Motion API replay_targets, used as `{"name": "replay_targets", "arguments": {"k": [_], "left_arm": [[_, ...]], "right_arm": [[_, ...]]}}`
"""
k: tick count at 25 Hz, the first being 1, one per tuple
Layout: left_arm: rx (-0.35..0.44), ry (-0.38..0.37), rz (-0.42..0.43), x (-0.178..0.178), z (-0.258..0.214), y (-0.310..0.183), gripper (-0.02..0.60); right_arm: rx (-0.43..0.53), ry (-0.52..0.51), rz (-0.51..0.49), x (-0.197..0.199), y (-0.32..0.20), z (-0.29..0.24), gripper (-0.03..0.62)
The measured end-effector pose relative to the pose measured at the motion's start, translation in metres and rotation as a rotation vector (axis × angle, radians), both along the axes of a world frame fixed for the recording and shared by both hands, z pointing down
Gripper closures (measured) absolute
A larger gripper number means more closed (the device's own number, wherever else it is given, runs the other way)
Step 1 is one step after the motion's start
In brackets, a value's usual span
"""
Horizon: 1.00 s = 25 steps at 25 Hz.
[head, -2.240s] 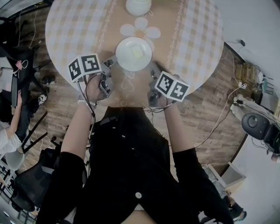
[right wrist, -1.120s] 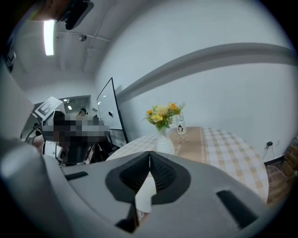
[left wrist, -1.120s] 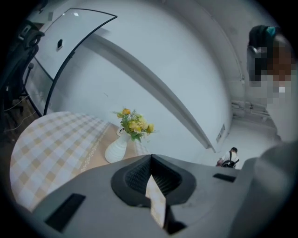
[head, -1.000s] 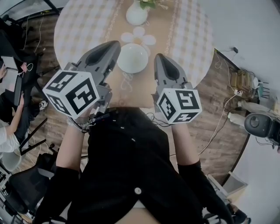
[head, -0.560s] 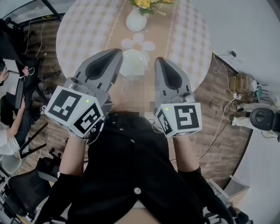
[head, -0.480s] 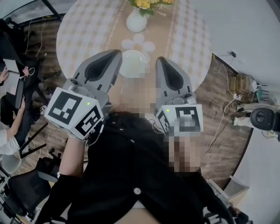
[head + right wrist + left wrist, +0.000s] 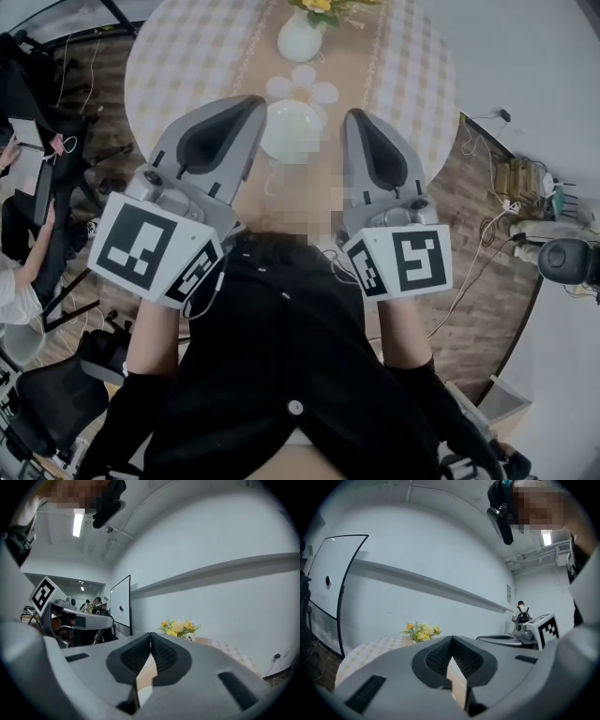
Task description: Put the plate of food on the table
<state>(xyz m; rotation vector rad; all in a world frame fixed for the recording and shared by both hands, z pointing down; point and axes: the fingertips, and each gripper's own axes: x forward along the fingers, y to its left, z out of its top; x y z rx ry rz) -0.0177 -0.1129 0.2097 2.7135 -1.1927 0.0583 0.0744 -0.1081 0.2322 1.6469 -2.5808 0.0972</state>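
The white plate [image 7: 292, 127] with a pale bit of food lies on the round checked table [image 7: 187, 56], near its front edge on the tan runner. Both grippers are raised well above it, close to the head camera. My left gripper [image 7: 251, 103] hangs to the plate's left and my right gripper [image 7: 357, 117] to its right. Neither touches the plate. In the left gripper view the left gripper [image 7: 451, 641] has its pad tips together with nothing between them. The right gripper [image 7: 151, 637] looks the same in its own view.
A white vase [image 7: 300, 39] of yellow flowers [image 7: 423, 630] stands behind the plate, with a flower-shaped mat [image 7: 306, 86] between them. Chairs and a seated person [image 7: 19, 281] are at the left. Cables and a black device [image 7: 568, 261] lie on the wooden floor at the right.
Both grippers have risen from beside the plate at the table's edge up towards the head camera. The plate has stayed on the table.
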Motion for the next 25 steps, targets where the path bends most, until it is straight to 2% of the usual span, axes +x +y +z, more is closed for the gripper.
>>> {"name": "replay_targets", "arguments": {"k": [17, 25], "left_arm": [[-0.036, 0.027, -0.011, -0.013, 0.007, -0.005, 0.580], [-0.017, 0.020, -0.016, -0.015, 0.005, -0.006, 0.581]], "right_arm": [[0.000, 0.025, 0.006, -0.003, -0.002, 0.001, 0.594], [-0.007, 0.027, 0.010, -0.004, -0.002, 0.002, 0.594]]}}
